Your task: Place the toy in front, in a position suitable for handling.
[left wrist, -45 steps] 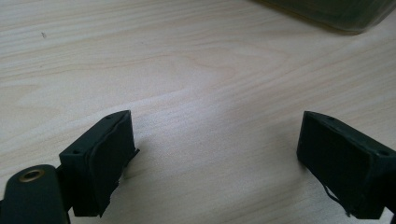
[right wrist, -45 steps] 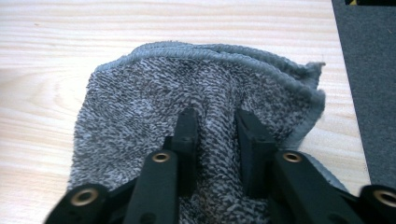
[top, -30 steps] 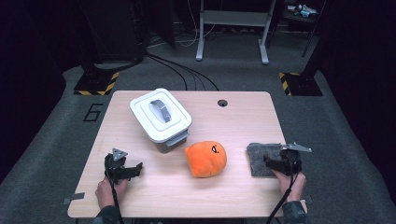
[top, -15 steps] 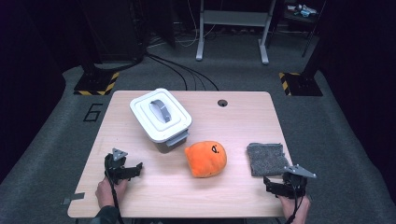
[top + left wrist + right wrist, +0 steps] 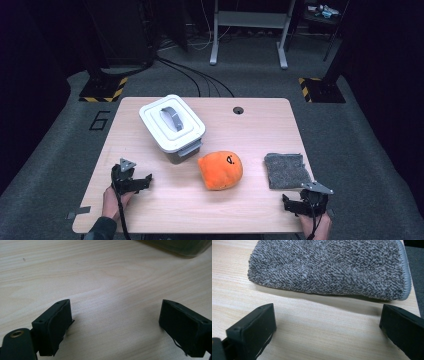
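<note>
The grey cloth (image 5: 329, 267) is lying flat on the tabletop (image 5: 250, 205) at the lower right of the high view, just above the right gripper (image 5: 304, 205), whose fingers (image 5: 253, 332) are standing released and empty, having just been opening. The left gripper (image 5: 131, 181), likewise released, is sitting well apart.

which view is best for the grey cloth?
Right gripper view: the grey cloth sits close up just beyond the open jaws, its knit and stitched edge sharp. The high view shows it whole but small, right of the orange plush. The left gripper view gives table instead.
</note>
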